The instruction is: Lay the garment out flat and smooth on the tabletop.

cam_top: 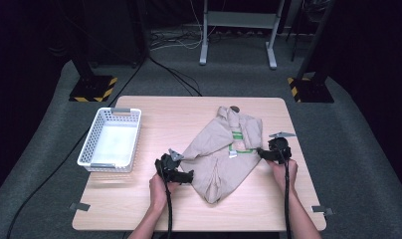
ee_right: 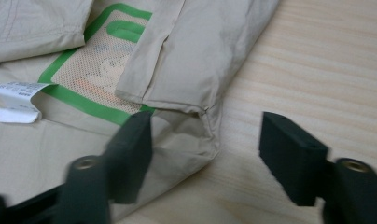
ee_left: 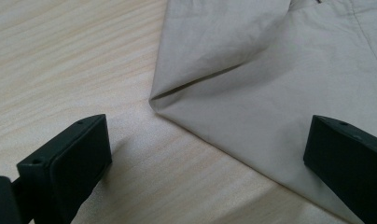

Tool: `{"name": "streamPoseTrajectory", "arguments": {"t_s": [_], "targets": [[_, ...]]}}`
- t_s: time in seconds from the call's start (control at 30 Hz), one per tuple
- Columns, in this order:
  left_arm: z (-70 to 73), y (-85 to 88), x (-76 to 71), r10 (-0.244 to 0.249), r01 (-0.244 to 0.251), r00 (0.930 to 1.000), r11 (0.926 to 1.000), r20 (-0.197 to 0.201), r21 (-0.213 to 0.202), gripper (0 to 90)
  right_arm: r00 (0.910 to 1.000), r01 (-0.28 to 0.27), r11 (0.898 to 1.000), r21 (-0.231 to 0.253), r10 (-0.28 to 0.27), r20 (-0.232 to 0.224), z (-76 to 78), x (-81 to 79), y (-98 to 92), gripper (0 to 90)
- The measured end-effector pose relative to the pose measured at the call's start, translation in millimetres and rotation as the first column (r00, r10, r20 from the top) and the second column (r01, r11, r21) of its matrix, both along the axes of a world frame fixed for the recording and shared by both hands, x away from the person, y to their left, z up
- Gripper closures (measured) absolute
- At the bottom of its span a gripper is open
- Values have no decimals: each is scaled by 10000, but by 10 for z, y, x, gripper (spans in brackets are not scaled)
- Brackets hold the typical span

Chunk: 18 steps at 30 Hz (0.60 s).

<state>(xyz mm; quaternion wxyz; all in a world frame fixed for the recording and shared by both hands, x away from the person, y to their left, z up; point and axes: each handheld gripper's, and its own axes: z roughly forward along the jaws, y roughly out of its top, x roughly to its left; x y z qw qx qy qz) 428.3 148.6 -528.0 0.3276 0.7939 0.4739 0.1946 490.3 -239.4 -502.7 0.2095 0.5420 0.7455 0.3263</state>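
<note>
1. Left gripper (cam_top: pixel 185 175): jaws wide apart and clamped on nothing. It sits at the 8 o'clock edge of the shirt (cam_top: pixel 224 152). In the left gripper view a folded corner of the shirt (ee_left: pixel 270 84) lies on the table between and beyond the jaws, with the right-hand jaw over the cloth and the left-hand jaw over bare wood.
2. Right gripper (cam_top: pixel 266 154): jaws apart, pads pressing on nothing. It sits at the shirt's 3 o'clock edge. In the right gripper view the hem corner (ee_right: pixel 196 126) lies between the jaws.
3. Shirt: beige, partly folded, flat at the table's centre, collar toward 12 o'clock. A green-bordered patch (ee_right: pixel 95 70) and a white label (ee_right: pixel 16 95) show inside.
4. Basket (cam_top: pixel 111 139): white, at 9 o'clock on the table (cam_top: pixel 139 209), well apart from the shirt.
</note>
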Motion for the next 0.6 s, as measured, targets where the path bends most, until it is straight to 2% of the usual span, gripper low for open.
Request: {"name": "streamPoseTrajectory", "arguments": {"t_s": [0.17, 0.23, 0.4, 0.6], "targets": [[0, -1, -1, -4, 4, 10000, 10000, 20, 15, 6, 9998, -188, 9997, 167, 190, -117, -54, -37, 31, 128], [1, -1, 0, -36, 36, 10000, 10000, 29, 40, 5, 9996, -256, 9995, 191, 257, -70, -79, -58, 42, 86], [8, -26, -15, 39, -44, 9998, 9998, 193, 212, 5, 9988, -483, 9987, 162, 484, -84, -153, -100, 88, 39], [27, -55, -24, -85, 76, 9995, 9995, 309, 299, 4, 9981, -616, 9981, 17, 616, -65, -212, -122, 131, 24]]}}
